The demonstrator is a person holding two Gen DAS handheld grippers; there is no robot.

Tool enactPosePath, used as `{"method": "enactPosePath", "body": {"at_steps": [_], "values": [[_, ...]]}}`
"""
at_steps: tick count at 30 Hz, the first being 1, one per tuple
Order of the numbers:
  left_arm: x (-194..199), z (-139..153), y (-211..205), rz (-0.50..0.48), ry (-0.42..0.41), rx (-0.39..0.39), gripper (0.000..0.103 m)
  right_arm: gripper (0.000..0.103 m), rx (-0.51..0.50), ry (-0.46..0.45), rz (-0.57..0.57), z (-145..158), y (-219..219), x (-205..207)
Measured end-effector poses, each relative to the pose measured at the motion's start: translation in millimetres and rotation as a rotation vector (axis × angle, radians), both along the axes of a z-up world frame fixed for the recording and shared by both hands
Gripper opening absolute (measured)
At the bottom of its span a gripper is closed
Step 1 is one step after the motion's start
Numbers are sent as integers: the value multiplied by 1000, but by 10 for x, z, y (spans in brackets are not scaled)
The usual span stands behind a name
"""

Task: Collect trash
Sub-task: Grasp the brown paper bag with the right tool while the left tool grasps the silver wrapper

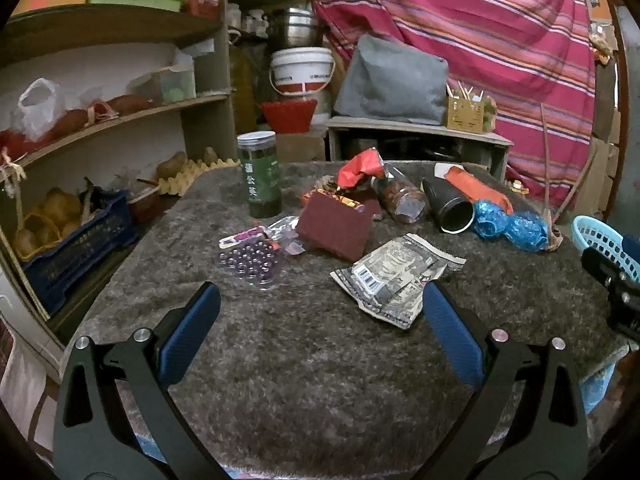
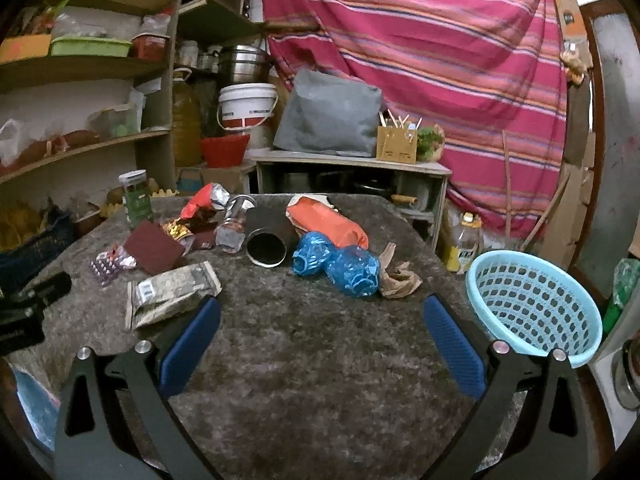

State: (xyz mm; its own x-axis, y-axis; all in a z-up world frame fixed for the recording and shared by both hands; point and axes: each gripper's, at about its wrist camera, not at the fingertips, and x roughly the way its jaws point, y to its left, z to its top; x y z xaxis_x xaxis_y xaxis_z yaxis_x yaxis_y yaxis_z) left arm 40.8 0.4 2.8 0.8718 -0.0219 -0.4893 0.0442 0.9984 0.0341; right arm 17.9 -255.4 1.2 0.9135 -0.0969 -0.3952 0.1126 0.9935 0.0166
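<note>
Both tools are spread wide and grasp nothing: the left tool [image 1: 320,320] hangs over the near part of the grey shaggy-covered counter [image 1: 320,380], and the right tool [image 2: 322,322] does the same further right. The trash lies across the far half of the counter. A flattened grey printed wrapper with a barcode [image 1: 394,276] sits just ahead of the left tool's right blue pad. Beyond it stand a dark red rectangular block [image 1: 334,226] and a clear blister pack of purple beads [image 1: 250,262]. A black cylindrical can on its side [image 2: 266,242] lies beside a crumpled blue plastic bag [image 2: 340,264], with a crumpled brown paper scrap [image 2: 398,274] touching the bag's right end. A light blue perforated plastic basket [image 2: 534,304] sits at the counter's right edge, empty as far as shows.
</note>
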Motion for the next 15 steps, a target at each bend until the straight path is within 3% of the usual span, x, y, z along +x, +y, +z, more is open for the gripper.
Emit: {"method": "enactPosePath", "body": {"at_steps": [11, 15], "values": [[467, -112, -245, -124, 109, -25, 98, 99, 2, 59, 9, 184, -340, 530], [671, -165, -356, -170, 148, -58, 98, 99, -42, 88, -15, 268, -435, 783]]}}
